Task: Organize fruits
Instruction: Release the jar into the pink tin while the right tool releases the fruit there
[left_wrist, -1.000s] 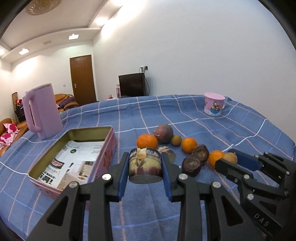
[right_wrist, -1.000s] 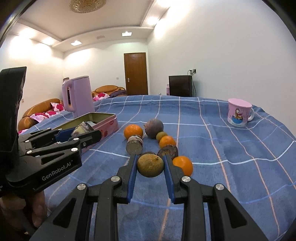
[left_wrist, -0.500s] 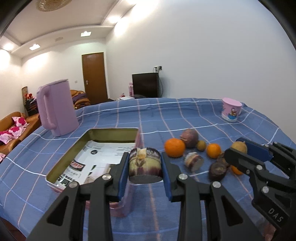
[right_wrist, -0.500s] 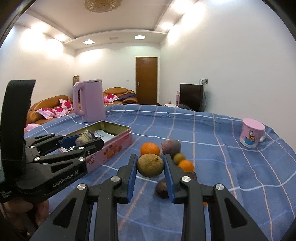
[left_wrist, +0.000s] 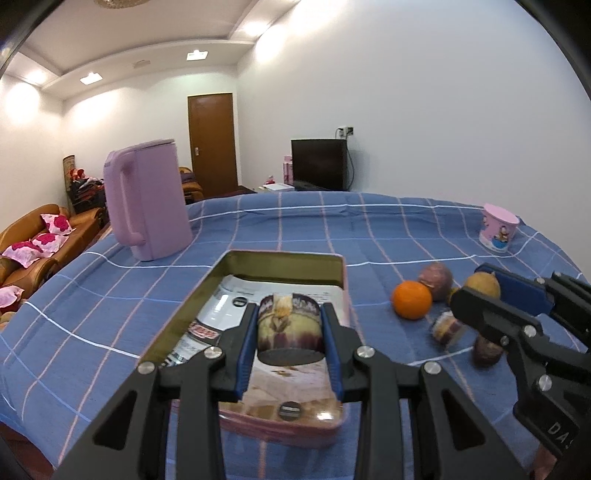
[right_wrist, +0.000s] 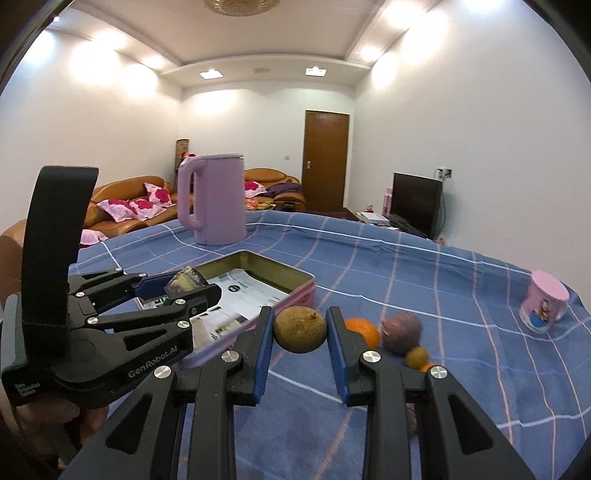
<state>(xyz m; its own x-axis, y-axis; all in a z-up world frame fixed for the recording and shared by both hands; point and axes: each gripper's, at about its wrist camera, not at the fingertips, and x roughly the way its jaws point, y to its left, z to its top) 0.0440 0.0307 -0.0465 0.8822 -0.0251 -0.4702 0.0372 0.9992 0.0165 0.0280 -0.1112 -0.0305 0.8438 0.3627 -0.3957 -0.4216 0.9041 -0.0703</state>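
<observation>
Left wrist view: left gripper (left_wrist: 289, 334) pinches a cut fruit piece (left_wrist: 288, 322), purple rind, flat dark face down, above the tin's (left_wrist: 284, 258) near end. It looks light and soft; the pads hold the rind sides, which seems best, since a hard squeeze could crush it. Orange (left_wrist: 411, 299) and other fruit lie on the cloth (left_wrist: 303, 229) right of the tin.

Right wrist view: right gripper (right_wrist: 300, 334) pinches a brown round fruit (right_wrist: 300, 329) across its middle, just right of the tin (right_wrist: 295, 291). Firm skin, likely rolls if released high. Left gripper (right_wrist: 184, 290) hangs over the tin.
</observation>
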